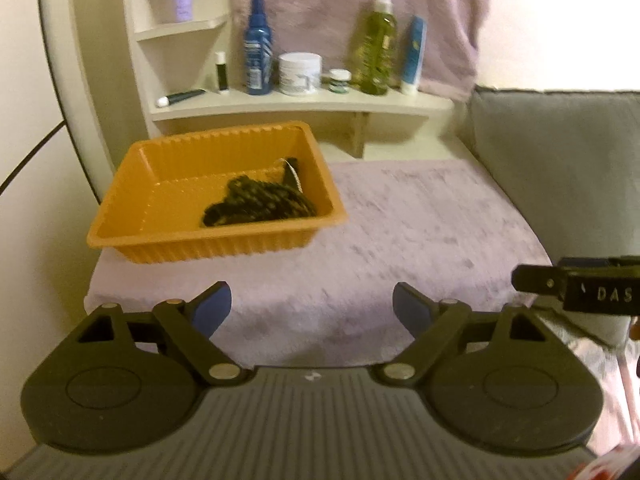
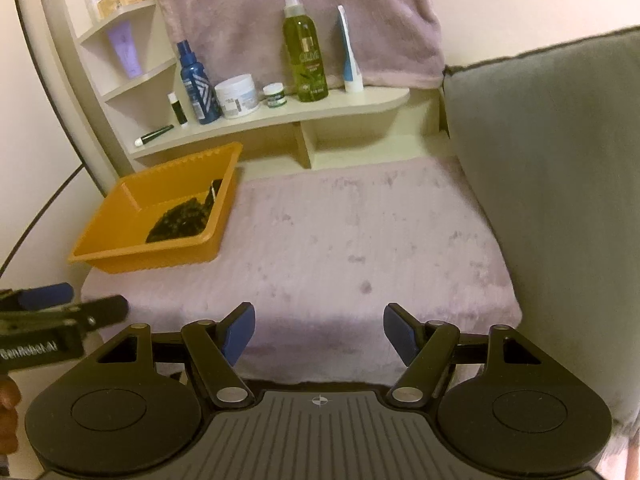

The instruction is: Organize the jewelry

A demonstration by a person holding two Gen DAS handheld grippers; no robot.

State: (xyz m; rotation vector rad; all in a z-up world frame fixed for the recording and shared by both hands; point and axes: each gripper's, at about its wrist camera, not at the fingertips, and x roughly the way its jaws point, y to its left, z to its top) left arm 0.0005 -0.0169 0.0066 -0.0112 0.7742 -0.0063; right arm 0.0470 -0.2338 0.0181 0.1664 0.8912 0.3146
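Note:
An orange plastic tray (image 1: 160, 236) stands at the far left of a mauve fleece surface (image 1: 400, 232). Inside it lies a heap of dark beaded jewelry (image 1: 256, 200) with a black tagged piece (image 1: 292, 174) leaning on the tray's right wall. My left gripper (image 1: 312, 308) hovers open over the near edge of the fleece, well short of the tray, nothing between its blue pads. In the right wrist view the tray (image 2: 120, 256) and the jewelry (image 2: 180, 220) sit far left. My right gripper (image 2: 319, 334) is open and empty over the fleece (image 2: 360, 240). Each gripper shows at the edge of the other's view.
A cream shelf (image 1: 304, 102) behind the tray carries a blue spray bottle (image 1: 258, 48), a white jar (image 1: 300, 74), a small green-lidded jar (image 1: 340, 80), a green spray bottle (image 1: 376, 44) and tubes. A grey cushion (image 2: 560, 200) rises along the right side. A mauve towel (image 2: 300, 12) hangs behind.

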